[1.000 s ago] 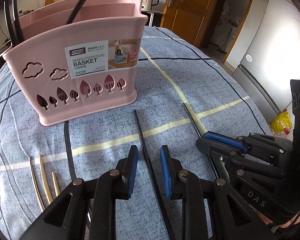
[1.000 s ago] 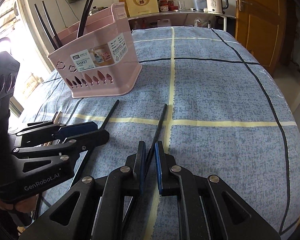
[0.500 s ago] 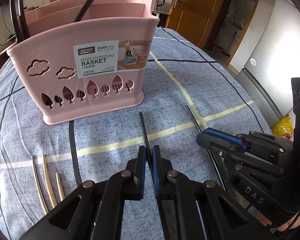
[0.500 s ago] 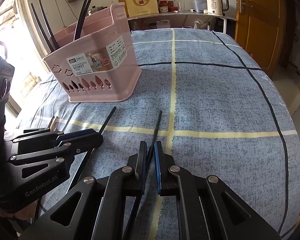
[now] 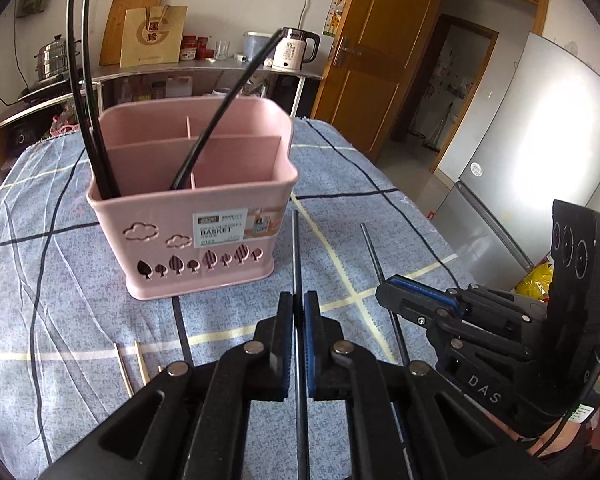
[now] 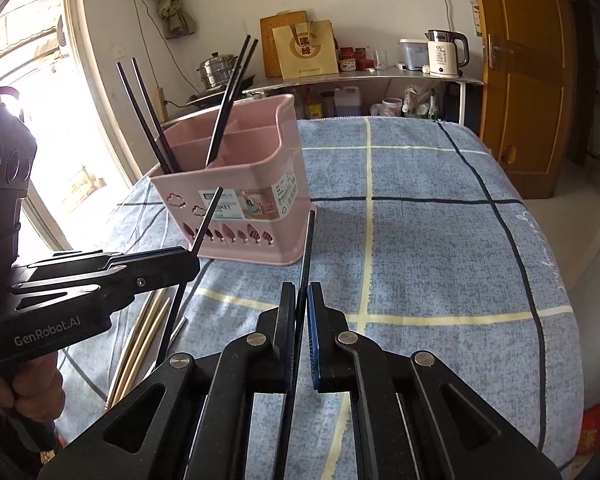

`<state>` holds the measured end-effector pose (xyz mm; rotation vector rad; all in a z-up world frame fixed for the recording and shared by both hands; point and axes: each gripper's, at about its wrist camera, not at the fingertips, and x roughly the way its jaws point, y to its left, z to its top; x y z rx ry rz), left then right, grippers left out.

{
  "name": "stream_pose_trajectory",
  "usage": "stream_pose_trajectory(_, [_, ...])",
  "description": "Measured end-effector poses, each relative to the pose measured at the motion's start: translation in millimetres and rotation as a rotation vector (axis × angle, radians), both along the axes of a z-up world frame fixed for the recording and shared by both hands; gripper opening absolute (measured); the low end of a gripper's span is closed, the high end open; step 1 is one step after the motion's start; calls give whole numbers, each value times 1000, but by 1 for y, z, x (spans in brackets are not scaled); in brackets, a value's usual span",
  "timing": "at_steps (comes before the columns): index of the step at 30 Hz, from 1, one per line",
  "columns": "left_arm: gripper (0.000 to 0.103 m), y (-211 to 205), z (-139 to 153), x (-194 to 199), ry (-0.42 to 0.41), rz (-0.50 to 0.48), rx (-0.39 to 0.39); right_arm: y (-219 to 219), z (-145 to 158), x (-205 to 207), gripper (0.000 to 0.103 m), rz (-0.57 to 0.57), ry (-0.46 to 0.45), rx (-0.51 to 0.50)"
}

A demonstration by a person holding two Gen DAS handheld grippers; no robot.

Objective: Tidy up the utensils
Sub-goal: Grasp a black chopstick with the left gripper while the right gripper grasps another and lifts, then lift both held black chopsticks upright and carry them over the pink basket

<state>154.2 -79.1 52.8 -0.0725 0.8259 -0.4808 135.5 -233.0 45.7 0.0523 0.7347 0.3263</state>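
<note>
A pink divided basket [image 5: 204, 216] stands on the blue cloth, with several black chopsticks [image 5: 80, 92] upright in it; it also shows in the right wrist view [image 6: 252, 200]. My left gripper [image 5: 299, 300] is shut on a black chopstick [image 5: 296, 248] and holds it lifted, tip toward the basket. My right gripper [image 6: 301, 296] is shut on another black chopstick [image 6: 308, 248], also lifted. Each gripper shows in the other's view: the right one [image 5: 404, 292] and the left one [image 6: 188, 264].
Pale wooden chopsticks [image 6: 140, 340] lie on the cloth at the near left, also in the left wrist view [image 5: 132, 364]. Behind the table are a shelf with a kettle [image 5: 294, 50], a wooden door [image 5: 372, 60] and a fridge [image 5: 540, 140].
My left gripper shut on the black chopstick and raised it off the cloth. My right gripper, shut throughout, also lifted its chopstick. Both pulled up and back from the basket.
</note>
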Motion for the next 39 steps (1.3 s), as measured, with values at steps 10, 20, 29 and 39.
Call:
stream_pose_trajectory(10, [6,17,49,-17,-116,0,-35,1,44,-16,5,16,-125,35])
stream_pose_trajectory(20, [5,20,68,-16,-172,-9,-39,-1,68,-22,5,24,-201,46])
stream_pose_trajectory(29, [5,23,70,-15,-174,-9,-39,-2,70,-22,5,23,-207,51])
stream_pose_trajectory(39, [5,28,81,-12,-185,-10,-30,2,80,-18,5,34,-226,49])
